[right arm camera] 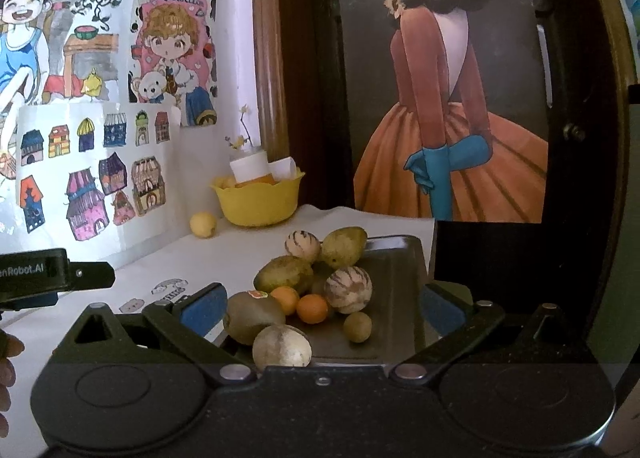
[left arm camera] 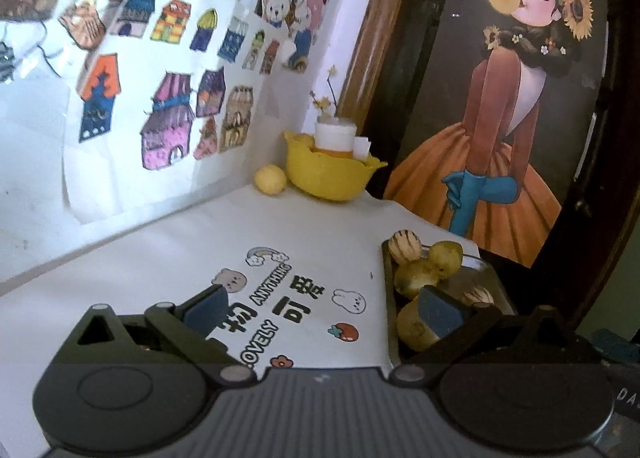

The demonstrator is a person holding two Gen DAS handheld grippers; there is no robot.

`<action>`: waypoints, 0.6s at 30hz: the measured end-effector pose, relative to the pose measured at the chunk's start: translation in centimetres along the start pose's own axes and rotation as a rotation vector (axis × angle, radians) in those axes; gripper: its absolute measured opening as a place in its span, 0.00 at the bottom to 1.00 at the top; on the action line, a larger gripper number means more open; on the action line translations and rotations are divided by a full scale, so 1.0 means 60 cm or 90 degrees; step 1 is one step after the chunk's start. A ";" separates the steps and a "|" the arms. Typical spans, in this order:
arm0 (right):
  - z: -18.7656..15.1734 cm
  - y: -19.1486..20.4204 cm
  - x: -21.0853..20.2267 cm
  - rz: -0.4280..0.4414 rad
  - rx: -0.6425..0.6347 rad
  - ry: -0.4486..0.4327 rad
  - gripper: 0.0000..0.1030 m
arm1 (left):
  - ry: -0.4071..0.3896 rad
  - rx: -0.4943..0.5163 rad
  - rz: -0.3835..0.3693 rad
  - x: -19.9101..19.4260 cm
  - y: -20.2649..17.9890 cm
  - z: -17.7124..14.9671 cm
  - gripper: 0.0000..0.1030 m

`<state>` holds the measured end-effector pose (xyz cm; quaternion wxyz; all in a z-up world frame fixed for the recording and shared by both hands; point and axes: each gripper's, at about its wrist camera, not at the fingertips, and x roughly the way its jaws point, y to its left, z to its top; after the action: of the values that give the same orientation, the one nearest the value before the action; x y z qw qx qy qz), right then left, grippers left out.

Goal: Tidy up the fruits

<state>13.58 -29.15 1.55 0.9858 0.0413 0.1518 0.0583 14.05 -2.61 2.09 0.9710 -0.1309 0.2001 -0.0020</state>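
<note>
A dark metal tray (right arm camera: 396,278) holds several fruits: a brown kiwi (right arm camera: 252,316), a pale round fruit (right arm camera: 282,346), two small oranges (right arm camera: 313,308), two striped melons (right arm camera: 348,290), green pear-like fruits (right arm camera: 344,246) and a small green ball (right arm camera: 357,327). My right gripper (right arm camera: 322,308) is open just before the tray, its fingers wide on either side of the pile and holding nothing. My left gripper (left arm camera: 324,308) is open over the printed white mat (left arm camera: 304,290), its right finger beside a yellow-green fruit (left arm camera: 416,326) at the tray (left arm camera: 480,270) edge. The left gripper (right arm camera: 52,274) also shows in the right wrist view.
A yellow bowl (right arm camera: 260,198) with a white-capped jar stands at the back by the wall, a loose yellow fruit (right arm camera: 203,224) left of it. Drawings cover the wall on the left. A framed picture (right arm camera: 448,98) stands right behind the tray. A hand (right arm camera: 8,358) shows at the left edge.
</note>
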 end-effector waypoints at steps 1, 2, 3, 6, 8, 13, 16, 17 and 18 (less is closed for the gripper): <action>0.001 0.001 -0.005 -0.001 0.000 -0.004 0.99 | -0.010 0.005 0.004 -0.005 -0.001 -0.002 1.00; 0.001 0.003 -0.010 -0.003 0.000 -0.008 0.99 | -0.019 0.011 0.007 -0.010 0.000 -0.004 1.00; 0.001 0.003 -0.015 -0.005 0.002 -0.011 0.99 | -0.028 0.013 0.009 -0.015 0.000 -0.006 1.00; -0.003 0.007 -0.032 -0.008 0.010 -0.014 0.99 | -0.051 0.016 0.008 -0.034 0.002 -0.013 1.00; -0.006 0.012 -0.044 -0.013 0.008 -0.015 0.99 | -0.063 0.027 0.005 -0.045 0.003 -0.018 1.00; -0.019 0.021 -0.070 -0.020 0.017 -0.018 0.99 | -0.074 0.031 -0.002 -0.068 0.009 -0.028 1.00; -0.028 0.024 -0.086 -0.019 0.021 -0.029 0.99 | -0.080 0.024 -0.003 -0.081 0.015 -0.036 1.00; -0.031 0.025 -0.091 -0.018 0.023 -0.034 0.99 | -0.086 0.023 -0.002 -0.085 0.017 -0.039 1.00; -0.033 0.026 -0.096 -0.019 0.026 -0.036 0.99 | -0.090 0.023 -0.001 -0.090 0.021 -0.043 1.00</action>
<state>7.36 -28.22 1.51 0.9894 0.0612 0.1255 0.0392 8.01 -1.74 1.57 0.9849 -0.1131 0.1312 0.0028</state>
